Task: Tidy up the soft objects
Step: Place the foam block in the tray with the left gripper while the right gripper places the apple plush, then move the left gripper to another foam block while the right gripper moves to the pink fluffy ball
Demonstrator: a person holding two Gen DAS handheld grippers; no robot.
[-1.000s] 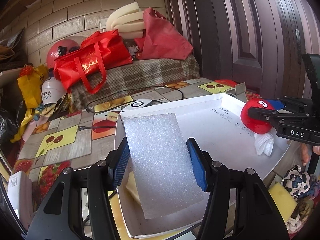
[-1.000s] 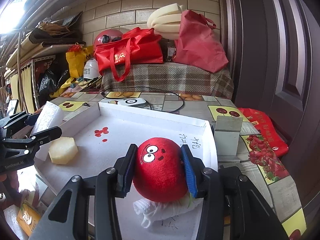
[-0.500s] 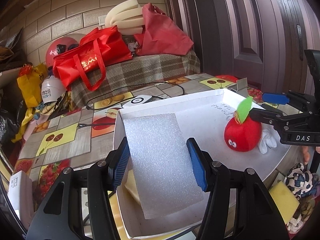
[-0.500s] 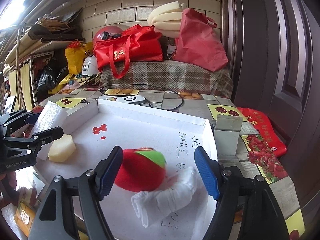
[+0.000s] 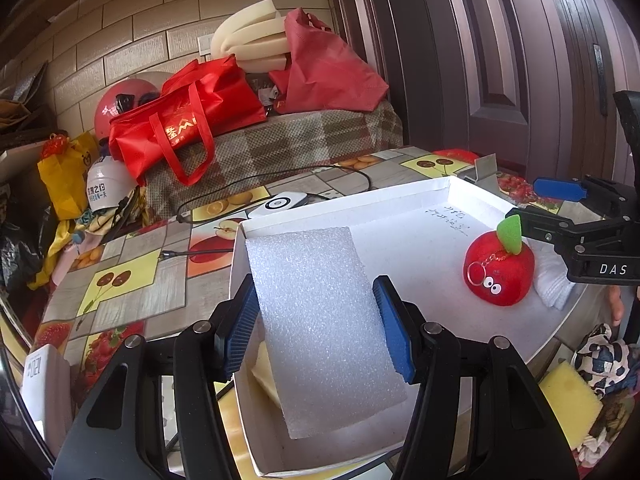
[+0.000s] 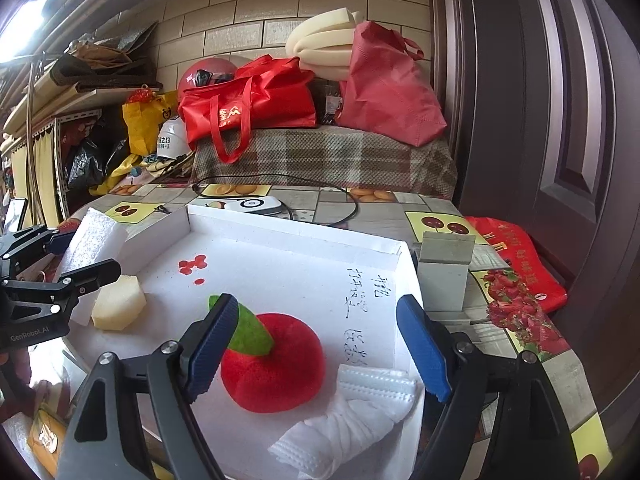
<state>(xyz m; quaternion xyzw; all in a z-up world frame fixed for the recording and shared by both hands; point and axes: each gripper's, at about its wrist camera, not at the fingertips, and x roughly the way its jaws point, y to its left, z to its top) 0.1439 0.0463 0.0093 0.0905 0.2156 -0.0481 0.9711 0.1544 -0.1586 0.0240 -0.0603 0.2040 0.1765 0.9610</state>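
My left gripper point(image 5: 316, 330) is shut on a white foam sheet point(image 5: 320, 328) and holds it over the near left end of the white shallow box point(image 5: 400, 196). A pale yellow sponge block point(image 6: 118, 308) lies in the box under the sheet. My right gripper point(image 6: 316, 342) is open, its jaws wide apart above a red plush apple point(image 6: 276, 364) with a green leaf that rests in the box. The apple also shows in the left wrist view point(image 5: 500, 270). A white face mask point(image 6: 352, 412) lies beside the apple.
The box sits on a fruit-patterned table point(image 5: 120, 280) with a white charger point(image 5: 280, 204) and black cable. A grey block point(image 6: 444, 272) stands right of the box. Red bags point(image 6: 248, 108) rest on a plaid-covered bench behind. A yellow sponge point(image 5: 568, 404) and patterned cloth point(image 5: 604, 360) lie at lower right.
My right gripper has opened and let go of the red plush apple, which dropped and rolled onto the box floor with its leaf up. My left gripper has kept still with the foam sheet.
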